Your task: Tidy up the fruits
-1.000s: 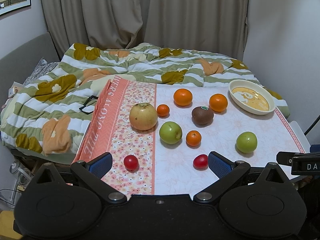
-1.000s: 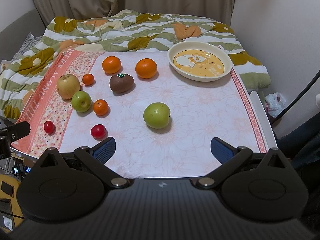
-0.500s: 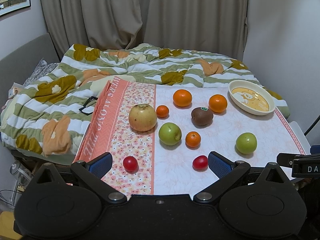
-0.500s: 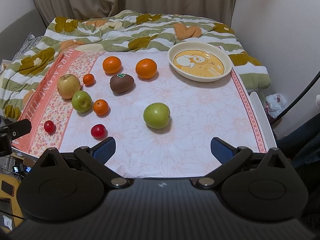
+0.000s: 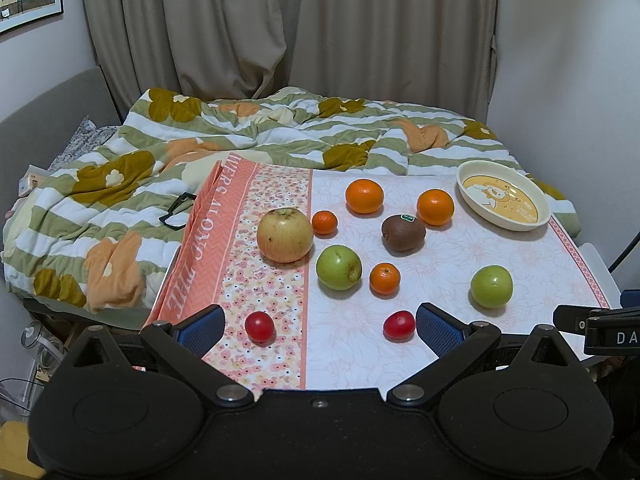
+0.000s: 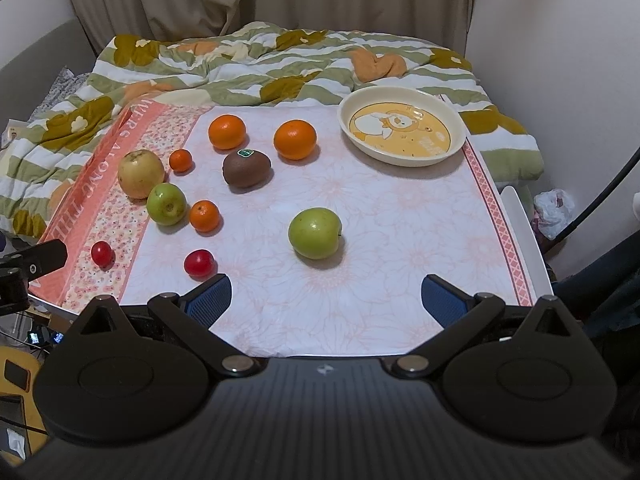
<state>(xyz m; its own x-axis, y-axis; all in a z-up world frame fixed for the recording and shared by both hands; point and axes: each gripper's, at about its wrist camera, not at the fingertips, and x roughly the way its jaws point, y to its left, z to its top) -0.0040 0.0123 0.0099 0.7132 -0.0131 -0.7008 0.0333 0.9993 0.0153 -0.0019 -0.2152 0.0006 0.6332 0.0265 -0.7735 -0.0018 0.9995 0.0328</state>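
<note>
Nothing sorted yet, judging by the layout. Both tools idle at the near edge of the table [image 6: 516, 216]: left gripper [image 5: 320, 326] spread wide, nothing between the fingers; right gripper [image 6: 326, 298] same, released and empty.

The cream plate [image 6: 460, 136] at the far right corner holds no fruit. All fruit is loose on the floral cloth [image 6: 400, 208]:
- two oranges [image 6: 227, 131] [image 6: 295, 139] near the far edge
- kiwi [image 6: 246, 168] just in front of them
- yellow apple [image 6: 140, 173] and a small mandarin [image 6: 180, 160] toward the left edge
- green apple [image 6: 166, 203] with a second mandarin [image 6: 204, 215] just beside it
- second green apple [image 6: 315, 232] alone mid-cloth, closest to my right tool
- two cherry tomatoes [image 6: 101, 253] [image 6: 198, 263] near the front edge

Whole job is left, as I read it. First pick not started.
</note>
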